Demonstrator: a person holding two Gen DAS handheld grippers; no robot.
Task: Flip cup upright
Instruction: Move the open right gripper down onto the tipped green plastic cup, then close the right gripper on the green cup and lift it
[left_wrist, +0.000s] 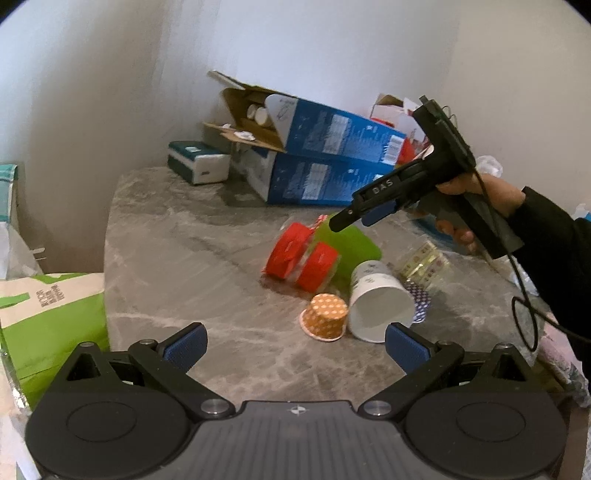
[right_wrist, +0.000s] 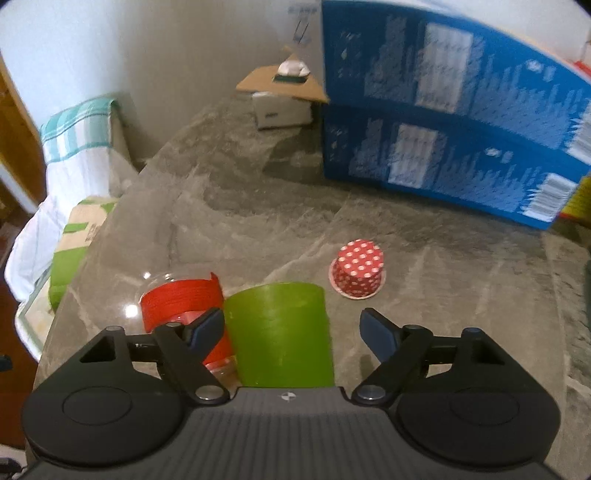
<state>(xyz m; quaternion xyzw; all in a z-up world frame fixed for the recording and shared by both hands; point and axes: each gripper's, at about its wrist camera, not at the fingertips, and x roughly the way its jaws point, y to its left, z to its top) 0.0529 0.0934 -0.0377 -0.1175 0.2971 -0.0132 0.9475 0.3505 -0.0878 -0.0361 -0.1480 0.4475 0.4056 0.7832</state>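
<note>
The grey counter (right_wrist: 424, 258) was crowded. My right gripper (right_wrist: 291, 332), jaws spread, had the green cup (right_wrist: 280, 332) between them; I judged the red-banded cup (right_wrist: 177, 306) touching outside the left jaw could be knocked. The left gripper (left_wrist: 295, 343) stood spread, empty.

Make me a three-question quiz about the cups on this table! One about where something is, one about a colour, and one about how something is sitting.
1. Where is the orange polka-dot paper cup?
A. right beside the white paper cup
B. on top of the blue boxes
C. inside the green cup

2. What colour is the polka-dot paper cup in front of the right gripper?
A. blue
B. red with white dots
C. yellow

3. How is the white paper cup sitting on the grey marble-pattern table?
A. upright
B. stacked in another cup
C. on its side, mouth open toward the left gripper

Answers: 1 A, the two cups sit next to each other. 2 B, its wall is red with white spots. 3 C, its hollow inside faces the left wrist camera.
</note>
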